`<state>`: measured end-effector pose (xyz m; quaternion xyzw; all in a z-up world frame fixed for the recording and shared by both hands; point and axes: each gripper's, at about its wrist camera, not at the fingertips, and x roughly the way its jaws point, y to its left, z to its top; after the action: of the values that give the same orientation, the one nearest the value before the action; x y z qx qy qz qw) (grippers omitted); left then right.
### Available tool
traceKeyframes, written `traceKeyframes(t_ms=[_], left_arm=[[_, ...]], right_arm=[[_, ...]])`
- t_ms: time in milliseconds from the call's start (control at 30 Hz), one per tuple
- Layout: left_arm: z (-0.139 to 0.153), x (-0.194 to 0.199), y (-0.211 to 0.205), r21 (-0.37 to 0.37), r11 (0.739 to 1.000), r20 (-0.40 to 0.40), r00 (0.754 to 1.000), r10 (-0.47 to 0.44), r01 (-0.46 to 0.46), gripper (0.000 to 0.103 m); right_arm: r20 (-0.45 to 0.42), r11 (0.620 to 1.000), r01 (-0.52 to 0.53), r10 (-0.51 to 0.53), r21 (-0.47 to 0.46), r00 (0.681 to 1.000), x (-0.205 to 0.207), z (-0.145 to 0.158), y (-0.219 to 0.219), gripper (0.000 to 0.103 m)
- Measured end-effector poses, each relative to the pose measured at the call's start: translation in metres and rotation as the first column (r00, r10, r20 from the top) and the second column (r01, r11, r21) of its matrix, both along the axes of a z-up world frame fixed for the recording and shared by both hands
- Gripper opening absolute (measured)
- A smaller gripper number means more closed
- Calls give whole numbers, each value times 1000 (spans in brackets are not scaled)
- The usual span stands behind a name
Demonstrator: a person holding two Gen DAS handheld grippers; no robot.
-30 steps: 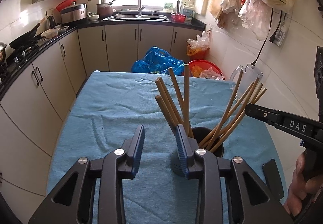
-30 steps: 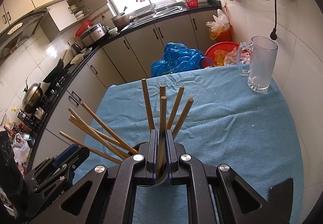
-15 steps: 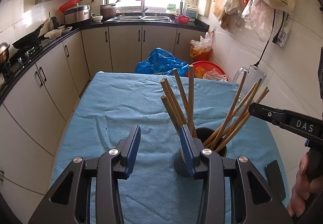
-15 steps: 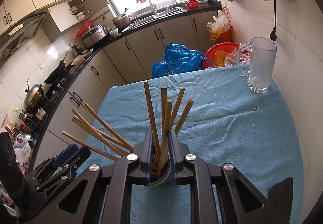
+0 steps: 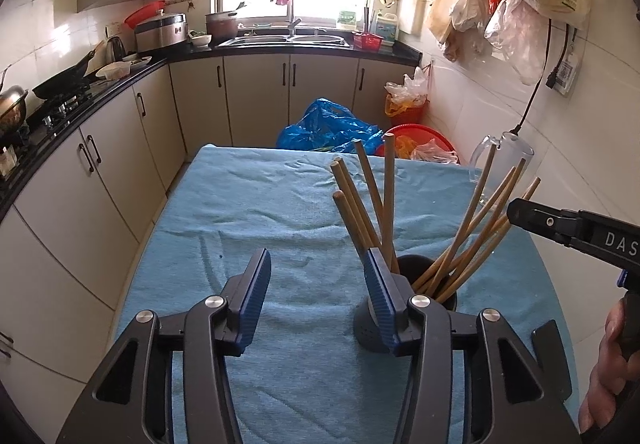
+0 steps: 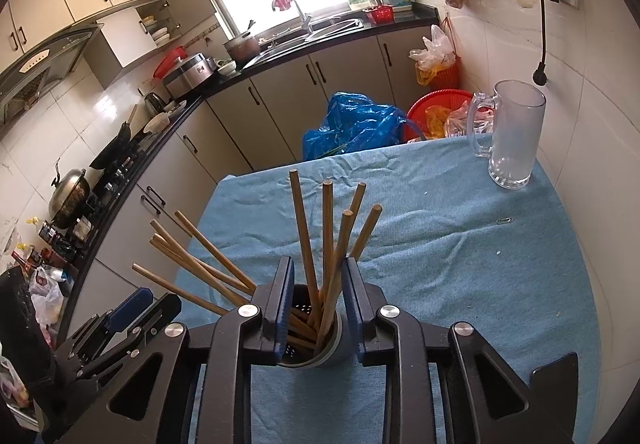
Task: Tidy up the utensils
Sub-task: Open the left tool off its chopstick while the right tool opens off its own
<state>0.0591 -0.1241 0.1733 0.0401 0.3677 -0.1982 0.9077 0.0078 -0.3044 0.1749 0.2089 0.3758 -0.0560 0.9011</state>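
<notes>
I hold my left gripper (image 5: 316, 284) low over the blue cloth (image 5: 256, 211) that covers the table, and its jaws are opening with only bare cloth between the blue pads; its right finger (image 5: 380, 296) stands just beside the dark utensil holder (image 5: 404, 272) and partly hides it from this camera. My right gripper (image 6: 316, 296) hangs over the same holder (image 6: 308, 348), and its jaws are opening too: a few wooden chopsticks (image 6: 332, 240) rise up through the gap between the pads, but I see space on either side of them, so nothing is pinched. The holder sits upright on the cloth toward the near right part of the table, with the chopsticks fanned out in two loose bunches, one more or less upright and one leaning away to the side. From the left camera the second bunch (image 5: 476, 232) tilts toward the arm of my right gripper, whose black finger (image 5: 560, 224) juts in from the right edge, with my right hand (image 5: 612, 356) below it. A clear glass mug (image 6: 512, 135) stands at the far right corner of the table, well apart from the holder.
</notes>
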Motion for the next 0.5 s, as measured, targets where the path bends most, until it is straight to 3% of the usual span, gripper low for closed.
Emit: traceKeyframes(t_ms=[500], left_arm=[[2,-2,3,4,1000,14,1000,16,-16,53]], right_arm=[[15,1000,10,-10,-2,1000,-7,5,-4,36]])
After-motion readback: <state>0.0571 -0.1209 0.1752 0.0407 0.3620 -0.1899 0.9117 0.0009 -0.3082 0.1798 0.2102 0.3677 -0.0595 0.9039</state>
